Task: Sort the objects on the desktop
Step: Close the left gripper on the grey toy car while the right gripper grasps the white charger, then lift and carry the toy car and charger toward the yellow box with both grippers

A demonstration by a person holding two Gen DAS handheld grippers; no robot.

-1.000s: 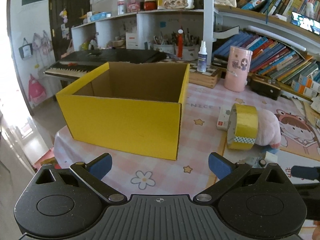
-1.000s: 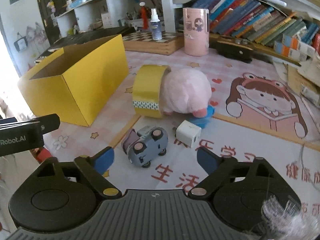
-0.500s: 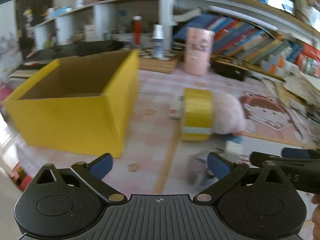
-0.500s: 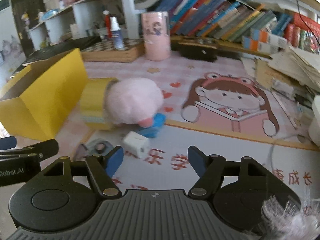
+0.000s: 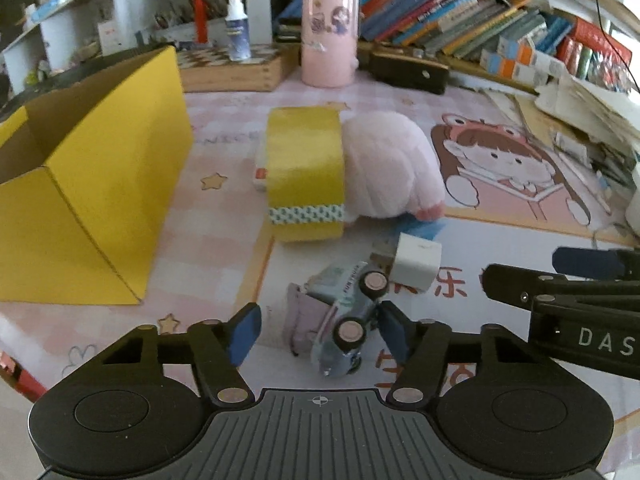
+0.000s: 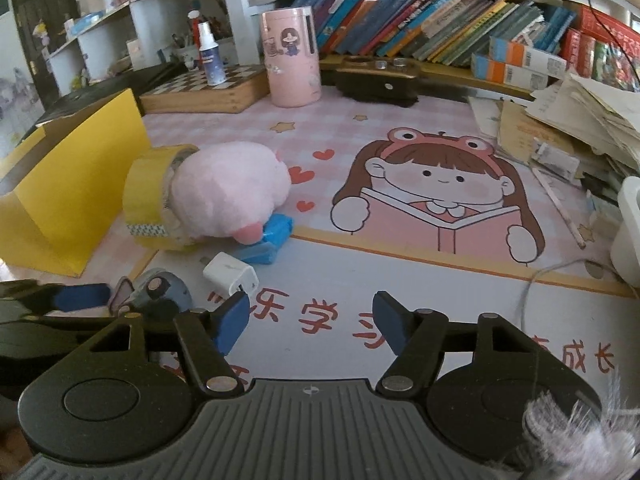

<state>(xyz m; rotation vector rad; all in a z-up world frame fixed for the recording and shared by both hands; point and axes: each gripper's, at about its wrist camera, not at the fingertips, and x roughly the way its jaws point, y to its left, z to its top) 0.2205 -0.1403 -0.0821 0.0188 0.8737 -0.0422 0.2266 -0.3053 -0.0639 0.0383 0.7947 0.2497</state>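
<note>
- The yellow box (image 5: 92, 184) stands open at the left of the tabletop (image 5: 224, 240); a second ago it filled the left wrist view, and it now sits off to the side, since that camera has swung right and dipped toward the loose items.
- The left hand-held gripper (image 5: 316, 334) was spread wide a second ago and is now closing. The toy car (image 5: 348, 316), lying on its side, is between its jaws; the right pad is at or very near the car's body and the left pad stands clear, so I judge no grip is made yet.
- This suggests the car is the first item picked for the box.
- Just beyond it lie the white charger (image 5: 416, 266), the yellow tape roll (image 5: 306, 180) and the pink plush (image 5: 390, 168), all still unsorted.
- The right hand-held gripper (image 6: 310, 322) has also narrowed and is closing slowly, with only bare mat between its jaws; the charger (image 6: 231, 274) lies just ahead of its left finger and may be its target.
</note>
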